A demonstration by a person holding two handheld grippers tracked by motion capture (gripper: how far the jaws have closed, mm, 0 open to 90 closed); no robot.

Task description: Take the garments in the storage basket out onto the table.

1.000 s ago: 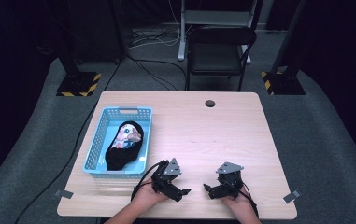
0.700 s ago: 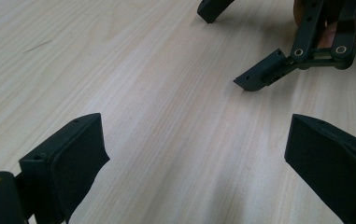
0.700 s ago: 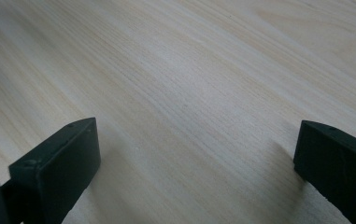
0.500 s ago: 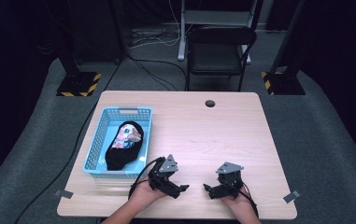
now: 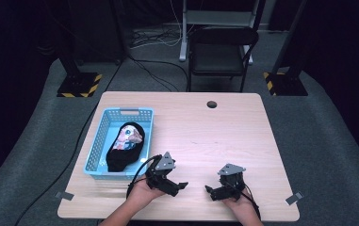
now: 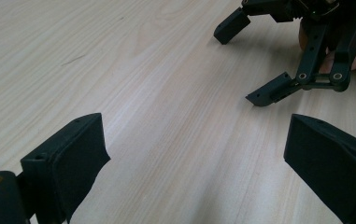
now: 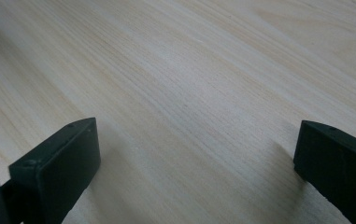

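Grippers, left (image 5: 179, 185) and right (image 5: 208, 189), rest wide open and empty on the table (image 5: 205, 136); reaching for the basket's (image 5: 129, 112) dark garment (image 5: 126, 151), a jaw may snag mesh.

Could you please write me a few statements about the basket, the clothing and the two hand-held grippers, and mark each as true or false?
1. The blue basket stands at the left side of the table. True.
2. The basket holds nothing. False: dark clothing with a pale printed patch lies inside it.
3. The left hand-held gripper has its jaws apart over bare wood with nothing between them. True.
4. The right hand-held gripper is clamped on the clothing. False: its jaws stand wide apart over bare tabletop, with nothing between them.
5. A dark chair stands on the floor beyond the far edge of the table. True.
6. Both hand-held grippers hover above the basket. False: they sit near the table's front edge, to the right of the basket.
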